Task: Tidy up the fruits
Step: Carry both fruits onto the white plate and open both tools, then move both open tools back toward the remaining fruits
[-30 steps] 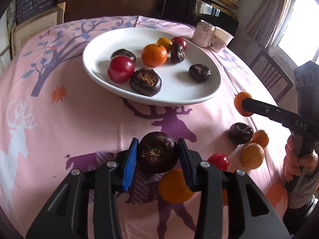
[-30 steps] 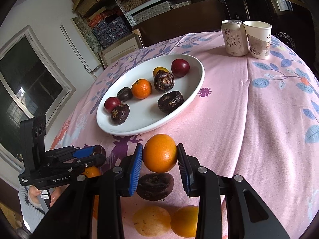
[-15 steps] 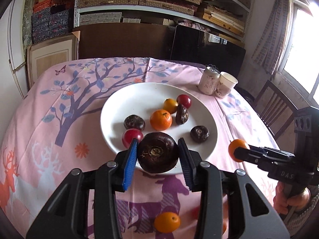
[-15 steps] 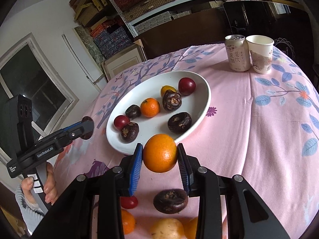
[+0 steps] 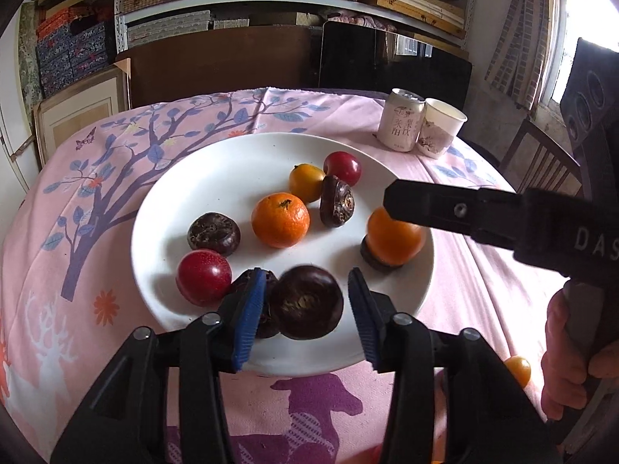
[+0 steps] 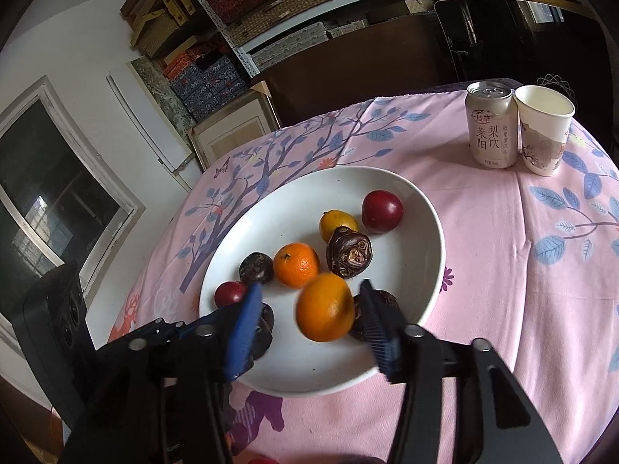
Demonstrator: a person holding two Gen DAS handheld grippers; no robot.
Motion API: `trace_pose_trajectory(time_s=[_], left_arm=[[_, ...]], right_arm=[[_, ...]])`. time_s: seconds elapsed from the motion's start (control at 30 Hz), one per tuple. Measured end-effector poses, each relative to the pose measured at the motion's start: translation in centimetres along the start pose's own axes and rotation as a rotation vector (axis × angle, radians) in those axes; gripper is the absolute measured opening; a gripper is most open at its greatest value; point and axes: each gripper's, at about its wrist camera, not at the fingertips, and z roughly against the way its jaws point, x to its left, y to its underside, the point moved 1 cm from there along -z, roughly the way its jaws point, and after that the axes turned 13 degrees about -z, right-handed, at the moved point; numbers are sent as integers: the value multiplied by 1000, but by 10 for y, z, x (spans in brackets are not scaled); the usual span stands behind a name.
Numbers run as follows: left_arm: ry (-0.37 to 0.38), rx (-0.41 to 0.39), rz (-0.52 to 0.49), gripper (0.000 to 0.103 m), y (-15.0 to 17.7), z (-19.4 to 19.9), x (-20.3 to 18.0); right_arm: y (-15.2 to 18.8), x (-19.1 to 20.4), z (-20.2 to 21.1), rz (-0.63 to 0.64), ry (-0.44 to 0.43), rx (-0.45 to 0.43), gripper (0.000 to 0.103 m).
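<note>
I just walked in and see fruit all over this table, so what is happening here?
A person is sorting fruit onto the white plate with two handheld grippers. The left gripper is opening around a dark water chestnut over the plate's near edge. The right gripper is opening too, with an orange loose between its pads. A few fruits already lie on the plate; at least one small orange fruit remains on the tablecloth.

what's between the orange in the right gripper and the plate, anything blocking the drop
Nothing visible blocks it. The right gripper is opening over the white plate and the orange is loose between its pads. A dark fruit lies close beside it on the plate.
</note>
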Motion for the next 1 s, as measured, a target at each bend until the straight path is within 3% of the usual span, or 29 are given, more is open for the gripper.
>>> trace_pose_trajectory(time_s=[0.1,0.17,0.27,0.4,0.57,1.0], left_arm=[[13,-3,18,63,6,1,4],[-25,-15,24,82,9,5,5],[-108,-43,1,92,12,16,4],[-198,-75,-41,95,14,32,-2],[-238,-97,-45,95,20,45,-5],[-339,-116,-23,96,46,71,-3]], right_arm=[[1,-8,2,-9,-1,-2,62],[3,-15,7,-20,7,-14,62],[8,-26,13,-54,18,-24,63],[12,-39,23,-105,15,-45,71],[29,-48,44,-103,41,-108,78],[63,-76,73,-137,61,-169,79]])
